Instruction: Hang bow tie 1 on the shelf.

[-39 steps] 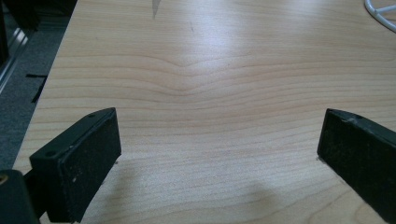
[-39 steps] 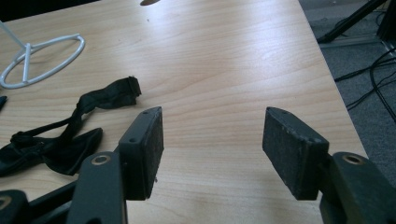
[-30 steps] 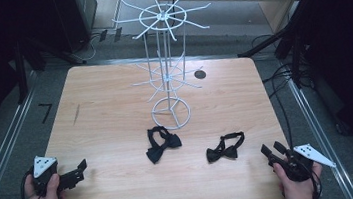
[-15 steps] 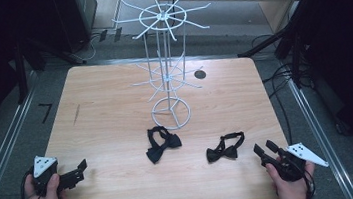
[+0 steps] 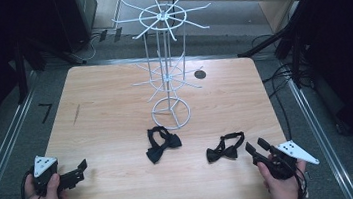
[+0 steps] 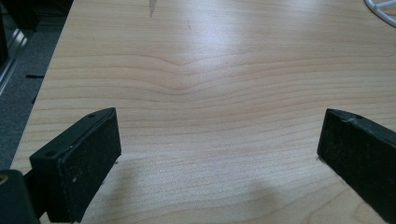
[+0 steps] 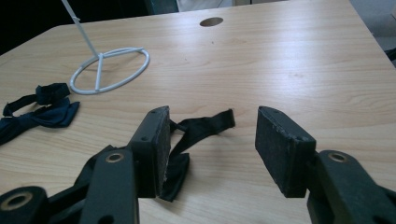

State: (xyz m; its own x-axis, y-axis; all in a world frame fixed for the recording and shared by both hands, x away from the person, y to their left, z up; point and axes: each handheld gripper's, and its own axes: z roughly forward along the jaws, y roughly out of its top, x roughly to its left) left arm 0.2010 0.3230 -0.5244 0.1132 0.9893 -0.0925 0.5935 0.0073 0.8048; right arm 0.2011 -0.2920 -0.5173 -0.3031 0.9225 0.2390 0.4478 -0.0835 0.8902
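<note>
In the high view, the right gripper (image 5: 257,147) hovers just beside a small black fabric bow tie with a thin strap (image 5: 225,146) lying flat near the front right of the pale wooden table (image 5: 105,112), while the left gripper (image 5: 81,170) sits at the front left, well apart from it. In the left gripper view its jaws stand wide open over bare wood. In the right gripper view the jaws gape half-spread with nothing pinched, the bow tie (image 7: 187,140) partly behind the left pad; it looks light, soft and floppy, so the firmer centre knot seems the best hold.
</note>
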